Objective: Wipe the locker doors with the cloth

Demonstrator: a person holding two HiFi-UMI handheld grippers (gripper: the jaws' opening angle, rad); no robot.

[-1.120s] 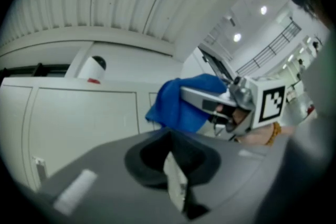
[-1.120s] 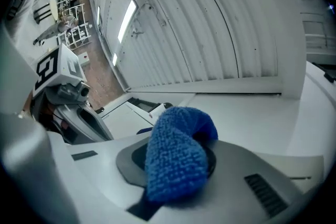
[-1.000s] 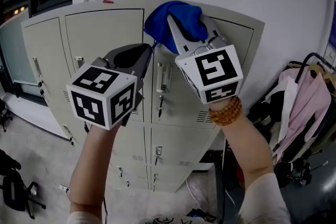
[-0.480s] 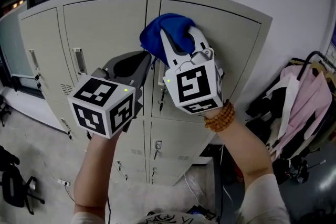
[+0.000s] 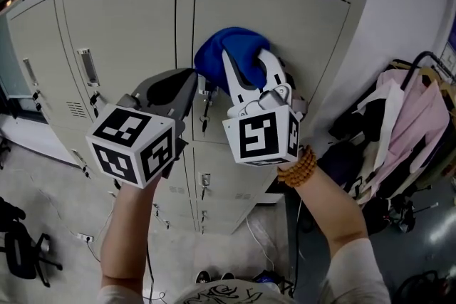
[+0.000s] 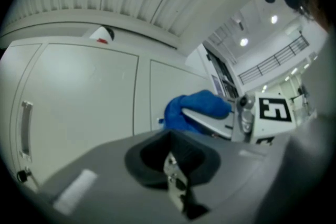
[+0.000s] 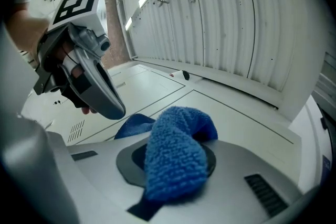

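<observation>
A bank of beige lockers fills the head view. My right gripper (image 5: 246, 62) is shut on a blue cloth (image 5: 226, 55), which is pressed against the upper right locker door (image 5: 292, 25) near its left edge. The same cloth (image 7: 176, 157) bunches over the jaws in the right gripper view. My left gripper (image 5: 177, 87) hovers just left of the cloth, in front of the seam between two doors, shut and holding nothing. In the left gripper view the cloth (image 6: 191, 107) and the right gripper's marker cube (image 6: 273, 113) sit ahead on the right.
The neighbouring upper door (image 5: 121, 18) has a vertical handle (image 5: 87, 67). Keys hang from a lock (image 5: 205, 107) below the cloth. Smaller lower doors (image 5: 214, 189) follow beneath. Pink garments on a rack (image 5: 410, 128) stand at right; a black chair base (image 5: 21, 253) is at bottom left.
The right gripper has carried the cloth down the door from near its top edge to the middle. The left gripper stayed beside it, still shut.
</observation>
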